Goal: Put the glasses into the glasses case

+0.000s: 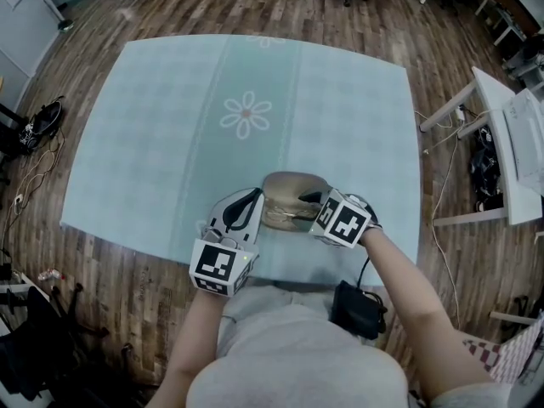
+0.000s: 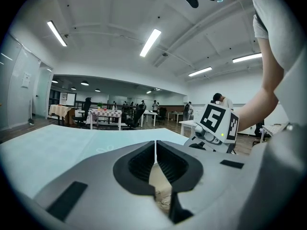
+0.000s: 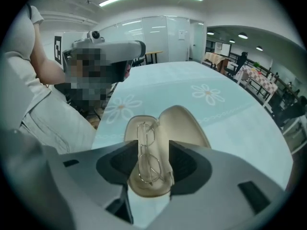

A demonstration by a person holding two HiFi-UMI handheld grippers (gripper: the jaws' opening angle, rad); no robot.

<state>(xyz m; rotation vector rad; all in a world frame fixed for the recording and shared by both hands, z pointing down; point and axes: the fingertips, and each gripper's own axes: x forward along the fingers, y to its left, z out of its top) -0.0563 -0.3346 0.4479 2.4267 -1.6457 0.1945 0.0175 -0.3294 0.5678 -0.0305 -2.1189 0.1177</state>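
Note:
A beige glasses case (image 1: 285, 189) lies open near the table's front edge, lid (image 3: 184, 123) tipped back. Thin metal-framed glasses (image 3: 147, 159) lie folded in its lower half. My right gripper (image 3: 153, 143) hangs just above them, pointing steeply down. It is open, one jaw on each side of the case and neither touching the glasses. My left gripper (image 2: 155, 147) comes in almost level from the case's left side (image 1: 253, 201). It is shut on the case's rim, and beige shows below its pads. The right gripper's marker cube (image 2: 218, 123) shows in the left gripper view.
The table wears a pale blue cloth (image 1: 170, 143) with a daisy print (image 1: 246, 115). Its front edge is close to my body. A white desk (image 1: 510, 143) stands to the right, cables and a dark bag (image 1: 42, 121) lie on the wooden floor at left.

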